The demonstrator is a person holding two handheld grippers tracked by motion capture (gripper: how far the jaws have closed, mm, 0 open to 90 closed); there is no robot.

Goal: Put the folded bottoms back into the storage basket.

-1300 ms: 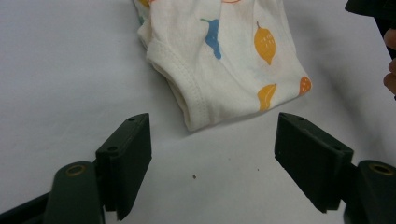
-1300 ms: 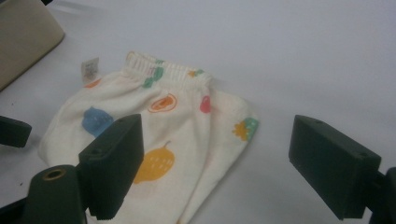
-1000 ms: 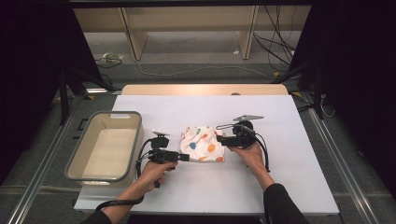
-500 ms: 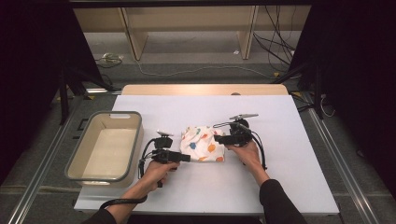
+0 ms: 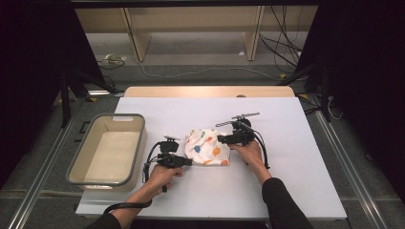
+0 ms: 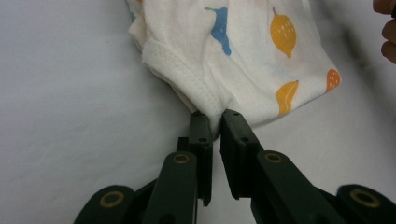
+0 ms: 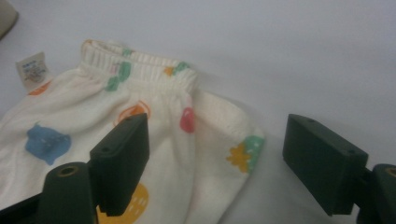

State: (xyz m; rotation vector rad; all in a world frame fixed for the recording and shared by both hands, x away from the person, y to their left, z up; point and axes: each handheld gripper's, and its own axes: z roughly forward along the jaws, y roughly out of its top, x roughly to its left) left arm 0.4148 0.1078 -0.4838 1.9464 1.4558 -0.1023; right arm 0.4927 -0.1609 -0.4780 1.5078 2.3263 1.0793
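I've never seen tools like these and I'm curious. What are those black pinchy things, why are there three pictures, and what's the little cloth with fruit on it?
A person holds a pincher tool in each hand. One picture looks down from above; the other two come from cameras riding on each tool. On the white table lies a small folded garment printed with fruit, and a beige tub sits beside it. The left gripper has just been closing and now pinches the garment's hem. The right gripper is open, its jaws on either side of the garment's other end, not pressing it.
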